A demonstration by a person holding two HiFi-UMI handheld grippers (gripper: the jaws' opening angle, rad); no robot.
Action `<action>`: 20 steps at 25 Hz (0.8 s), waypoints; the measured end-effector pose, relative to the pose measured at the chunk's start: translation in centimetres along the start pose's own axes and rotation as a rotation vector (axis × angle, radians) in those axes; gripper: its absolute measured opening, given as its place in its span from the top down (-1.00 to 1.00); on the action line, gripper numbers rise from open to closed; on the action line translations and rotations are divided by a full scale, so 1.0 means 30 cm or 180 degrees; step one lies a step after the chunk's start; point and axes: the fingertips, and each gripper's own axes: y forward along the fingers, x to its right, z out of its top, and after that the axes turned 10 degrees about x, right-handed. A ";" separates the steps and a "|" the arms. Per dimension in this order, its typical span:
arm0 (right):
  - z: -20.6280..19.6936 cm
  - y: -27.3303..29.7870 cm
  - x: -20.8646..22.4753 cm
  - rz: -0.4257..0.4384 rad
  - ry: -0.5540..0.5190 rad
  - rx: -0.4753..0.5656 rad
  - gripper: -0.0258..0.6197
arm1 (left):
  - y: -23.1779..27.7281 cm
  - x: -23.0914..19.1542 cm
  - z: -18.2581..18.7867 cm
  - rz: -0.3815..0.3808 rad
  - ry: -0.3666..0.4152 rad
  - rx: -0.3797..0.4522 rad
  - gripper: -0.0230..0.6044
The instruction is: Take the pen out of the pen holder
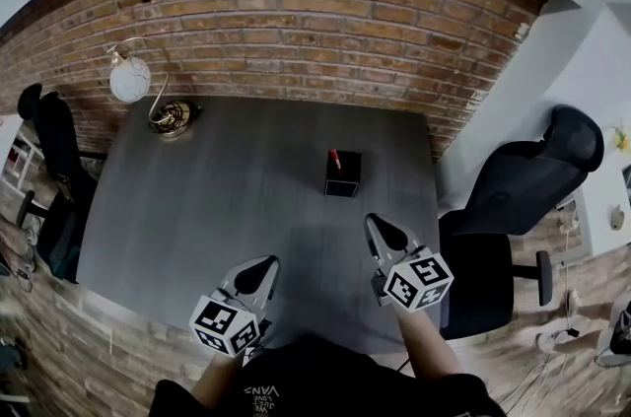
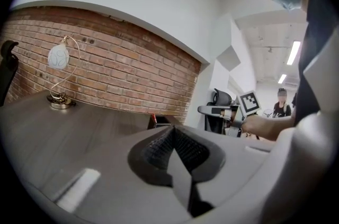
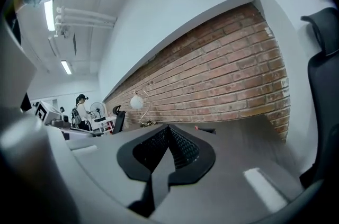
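Observation:
A black square pen holder (image 1: 342, 174) stands on the grey table (image 1: 217, 208), right of centre, with a red pen (image 1: 335, 158) sticking out of it. My left gripper (image 1: 264, 271) is over the near edge, shut and empty, well short of the holder. To its right my right gripper (image 1: 377, 229) is also shut and empty, nearest the holder but apart from it. In the left gripper view the holder (image 2: 161, 122) and red pen tip (image 2: 154, 117) peek over the closed jaws. The right gripper view shows the pen holder (image 3: 207, 130) low behind its jaws.
A white globe desk lamp (image 1: 133, 78) with a brass base (image 1: 174, 117) stands at the table's far left, against the brick wall. A black office chair (image 1: 523, 198) sits right of the table, another chair (image 1: 49, 139) at the left. A person stands far off in the room.

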 end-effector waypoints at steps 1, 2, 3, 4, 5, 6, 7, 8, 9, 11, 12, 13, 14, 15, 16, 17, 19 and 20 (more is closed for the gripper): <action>0.000 0.026 0.007 -0.0020 -0.0026 -0.0004 0.92 | 0.005 -0.016 0.001 -0.0008 -0.0012 -0.0006 0.76; 0.000 0.050 0.014 -0.0039 -0.0052 -0.0006 0.92 | 0.009 -0.033 0.001 -0.0015 -0.0024 -0.0014 0.76; 0.000 0.074 0.020 -0.0059 -0.0079 -0.0007 0.92 | 0.013 -0.049 0.001 -0.0021 -0.0034 -0.0021 0.76; 0.000 0.098 0.026 -0.0080 -0.0110 -0.0010 0.92 | 0.016 -0.066 0.001 -0.0027 -0.0044 -0.0025 0.76; 0.000 0.122 0.032 -0.0102 -0.0146 -0.0017 0.92 | 0.019 -0.083 0.003 -0.0033 -0.0055 -0.0026 0.76; 0.000 0.146 0.038 -0.0122 -0.0189 -0.0027 0.92 | 0.022 -0.100 0.004 -0.0039 -0.0065 -0.0023 0.76; -0.001 0.169 0.045 -0.0142 -0.0237 -0.0040 0.92 | 0.025 -0.115 0.006 -0.0046 -0.0075 -0.0020 0.76; 0.000 0.191 0.051 -0.0161 -0.0286 -0.0053 0.92 | 0.028 -0.128 0.007 -0.0053 -0.0084 -0.0018 0.76; 0.001 0.212 0.057 -0.0182 -0.0334 -0.0065 0.92 | 0.031 -0.141 0.008 -0.0059 -0.0094 -0.0016 0.76; 0.006 0.252 0.068 -0.0215 -0.0412 -0.0087 0.92 | 0.034 -0.166 0.010 -0.0068 -0.0118 -0.0012 0.76; 0.008 0.273 0.071 -0.0225 -0.0443 -0.0097 0.92 | 0.034 -0.181 0.011 -0.0071 -0.0131 -0.0011 0.76; 0.011 0.294 0.075 -0.0232 -0.0472 -0.0108 0.92 | 0.034 -0.196 0.012 -0.0073 -0.0143 -0.0012 0.76; 0.013 0.315 0.079 -0.0239 -0.0500 -0.0118 0.92 | 0.034 -0.211 0.012 -0.0075 -0.0155 -0.0012 0.76; 0.014 0.336 0.085 -0.0245 -0.0526 -0.0130 0.92 | 0.035 -0.225 0.011 -0.0075 -0.0167 -0.0012 0.76; 0.014 0.356 0.091 -0.0253 -0.0554 -0.0145 0.92 | 0.037 -0.239 0.011 -0.0073 -0.0179 -0.0010 0.76; 0.013 0.375 0.098 -0.0260 -0.0582 -0.0163 0.92 | 0.037 -0.251 0.010 -0.0070 -0.0192 -0.0007 0.76; 0.006 0.411 0.110 -0.0271 -0.0629 -0.0204 0.91 | 0.038 -0.274 0.009 -0.0065 -0.0217 -0.0001 0.76; 0.001 0.427 0.115 -0.0275 -0.0644 -0.0224 0.91 | 0.037 -0.285 0.008 -0.0064 -0.0228 -0.0002 0.76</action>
